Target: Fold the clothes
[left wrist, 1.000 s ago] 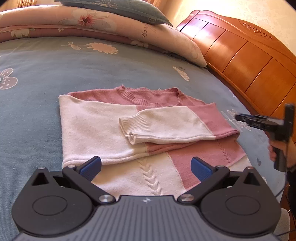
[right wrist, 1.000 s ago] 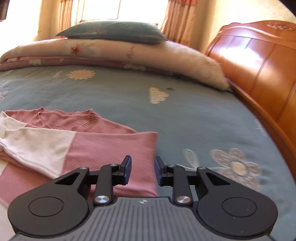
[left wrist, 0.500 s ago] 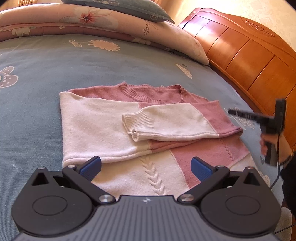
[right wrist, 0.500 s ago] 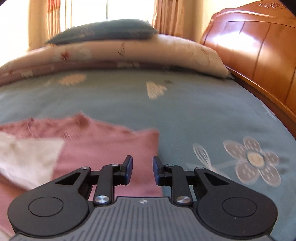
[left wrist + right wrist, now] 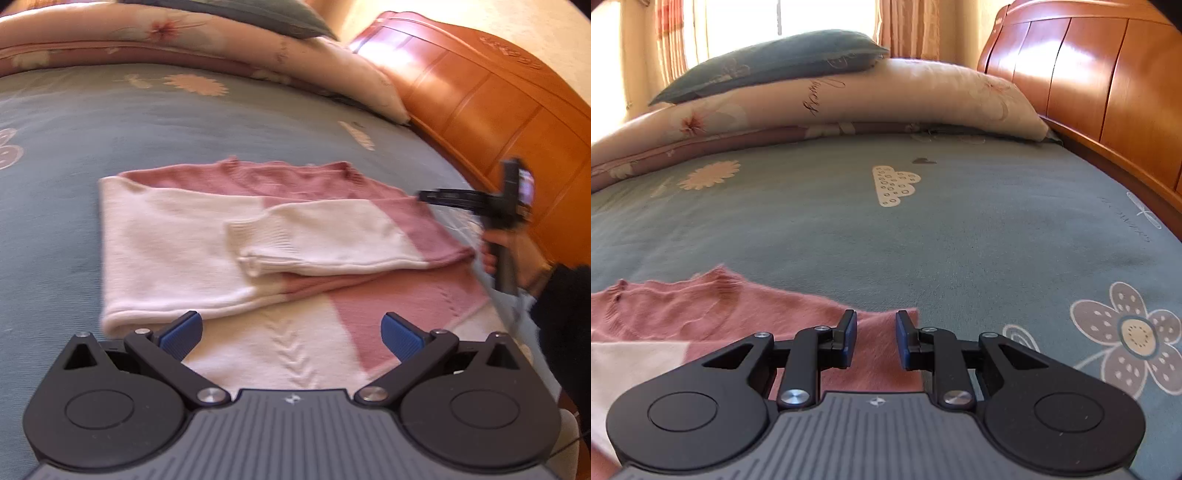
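A pink and white knit sweater [image 5: 229, 236] lies flat on the blue bedspread [image 5: 110, 122], both sleeves folded across its front. My left gripper [image 5: 291, 332] is wide open and empty, hovering over the sweater's lower hem. My right gripper [image 5: 874, 339] is partly open and empty, just above the sweater's pink shoulder corner [image 5: 879, 347]. The right gripper also shows in the left wrist view [image 5: 476, 201], at the sweater's right edge, held by a hand.
A folded floral quilt [image 5: 849, 107] with a dark pillow [image 5: 775, 62] on it lies at the far end of the bed. A wooden headboard [image 5: 1108, 92] runs along the right side. The bedspread [image 5: 923, 229] stretches beyond the sweater.
My right gripper has moved forward and up along the sweater's right edge toward the shoulder corner, and its jaws have opened slightly. My left gripper has stayed open over the hem.
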Available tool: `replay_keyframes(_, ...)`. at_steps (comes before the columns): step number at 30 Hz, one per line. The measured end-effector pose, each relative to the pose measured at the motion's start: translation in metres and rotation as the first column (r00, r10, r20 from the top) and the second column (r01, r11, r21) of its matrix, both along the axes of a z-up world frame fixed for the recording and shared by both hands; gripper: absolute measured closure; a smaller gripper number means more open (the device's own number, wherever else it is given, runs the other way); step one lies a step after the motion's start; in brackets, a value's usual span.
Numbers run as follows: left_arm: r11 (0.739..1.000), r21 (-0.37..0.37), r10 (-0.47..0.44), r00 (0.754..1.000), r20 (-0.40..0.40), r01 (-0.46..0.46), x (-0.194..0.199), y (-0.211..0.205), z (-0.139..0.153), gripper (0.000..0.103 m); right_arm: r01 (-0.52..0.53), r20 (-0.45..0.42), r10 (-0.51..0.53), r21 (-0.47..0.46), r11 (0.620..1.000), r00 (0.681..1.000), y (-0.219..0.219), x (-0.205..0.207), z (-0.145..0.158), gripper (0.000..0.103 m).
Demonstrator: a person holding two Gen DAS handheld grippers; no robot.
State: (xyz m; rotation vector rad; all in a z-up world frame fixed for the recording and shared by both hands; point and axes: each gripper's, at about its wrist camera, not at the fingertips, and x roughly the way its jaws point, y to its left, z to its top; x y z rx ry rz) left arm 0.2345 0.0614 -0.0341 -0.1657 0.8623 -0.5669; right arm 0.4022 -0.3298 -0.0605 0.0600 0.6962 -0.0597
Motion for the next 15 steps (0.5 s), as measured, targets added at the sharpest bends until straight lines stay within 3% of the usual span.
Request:
replay_keyframes(2, 1.0, 0.009, -0.023, 1.0, 0.003, 0.023, -0.002, -0.007, 0.0, 0.001, 0.005, -0.066, -0.006, -0.017, 1.0, 0.998, -0.002, 0.01, -0.014, 0.075)
replay_keyframes(6, 0.999, 0.023, -0.034, 0.999, -0.004, 0.034, -0.004, -0.014, -0.002, 0.001, -0.01, -0.01, 0.01, 0.043, 0.999, 1.0, -0.011, -0.019, 0.006, 0.074)
replay_keyframes(12, 0.996, -0.006, -0.085, 0.996, 0.007, 0.086, -0.012, -0.028, 0.002, 0.001, -0.095, 0.021, 0.094, 0.059, 0.994, 0.995, -0.006, -0.082, 0.031, 0.073)
replay_keyframes(15, 0.993, -0.007, -0.122, 0.993, 0.003, 0.122, -0.017, -0.039, 0.0, 0.001, -0.11, -0.017, 0.111, 0.047, 0.993, 0.994, -0.004, -0.094, 0.02, 0.073)
